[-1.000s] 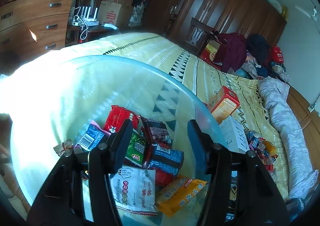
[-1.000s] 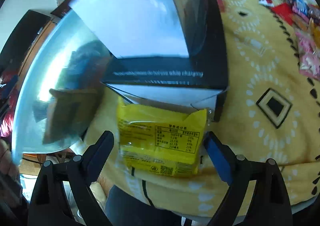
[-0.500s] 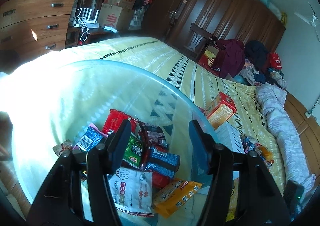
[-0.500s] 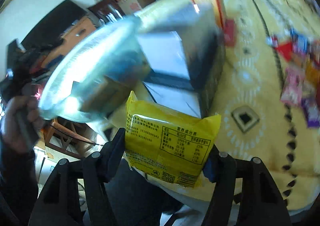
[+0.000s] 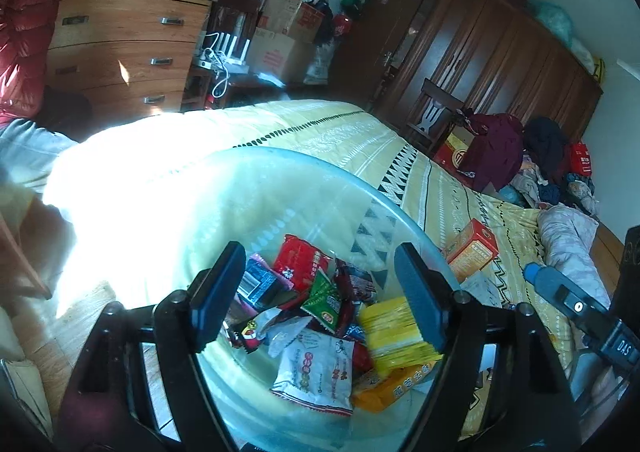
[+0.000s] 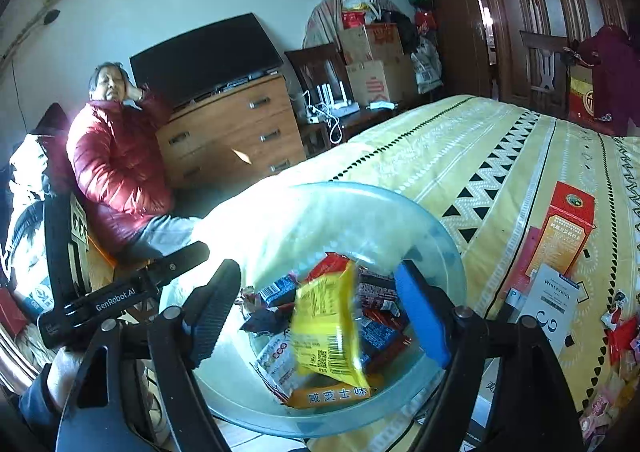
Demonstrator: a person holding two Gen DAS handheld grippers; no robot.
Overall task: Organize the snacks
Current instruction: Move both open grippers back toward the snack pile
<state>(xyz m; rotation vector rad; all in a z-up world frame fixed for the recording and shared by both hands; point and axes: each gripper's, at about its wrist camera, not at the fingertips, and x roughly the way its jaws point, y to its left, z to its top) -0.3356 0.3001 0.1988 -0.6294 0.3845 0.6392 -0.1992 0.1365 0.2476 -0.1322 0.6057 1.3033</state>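
Observation:
A clear glass bowl (image 6: 452, 252) holding several snack packets sits at the near edge of the yellow bedspread (image 6: 480, 139). My right gripper (image 6: 318, 308) hangs over it, its jaws opening. A yellow snack packet (image 6: 326, 332) drops blurred between them, touching neither pad. In the left wrist view the same yellow packet (image 5: 394, 332) lands among the packets in the bowl (image 5: 320, 163). My left gripper (image 5: 320, 292) hovers over the bowl with its jaws opening and nothing gripped. Its black handle (image 6: 116, 298) shows at the bowl's left.
An orange-red box (image 6: 568, 228) and a white box (image 6: 552, 304) lie on the bed right of the bowl, with loose snacks (image 6: 616, 332) beyond. A person in a red jacket (image 6: 112, 163) sits by the wooden drawers (image 6: 232, 131). A dark wardrobe (image 5: 500, 63) stands behind.
My right gripper closed on the yellow packet by the boxes, rose with it over the bowl and let it go. My left gripper's jaws widened and it shifted a little.

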